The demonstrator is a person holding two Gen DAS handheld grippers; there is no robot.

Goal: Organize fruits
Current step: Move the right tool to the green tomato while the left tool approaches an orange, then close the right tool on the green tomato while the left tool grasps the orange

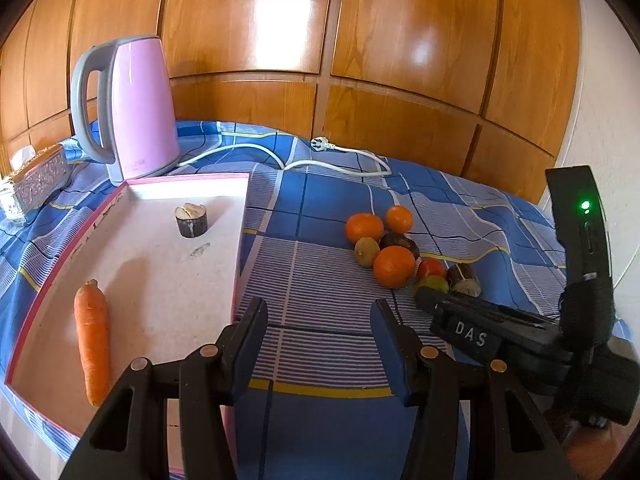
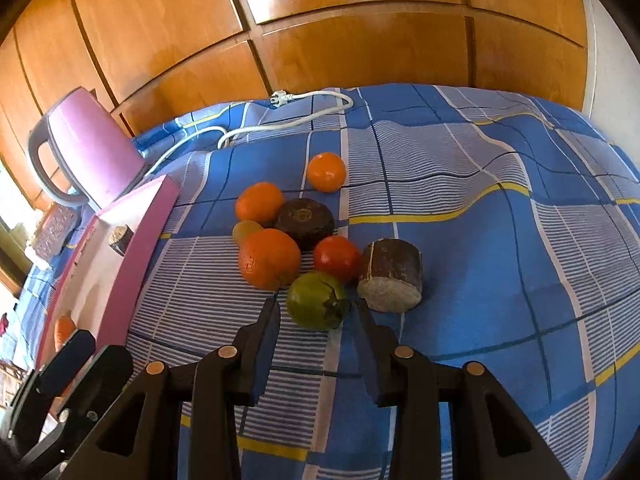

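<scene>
Now right tool (image 2: pixel 316 306) pitched down, jaws narrow around green fruit (image 2: pixel 317 306), not gripping; left tool (image 1: pixel 320 312) part-open, empty.

wall: glossy wood panels (image 1: pixel 400 40) | right: white wall (image 1: pixel 600 120) | light: daylight glare

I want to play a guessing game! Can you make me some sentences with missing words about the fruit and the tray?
1. The long vegetable lying in the tray is a ____.
2. The kettle behind the tray is ____ in colour.
3. The fruit just in front of the right gripper is the colour ____.
4. The white cord ends in a ____ that is not plugged in.

Missing words: carrot; pink; green; plug
</scene>
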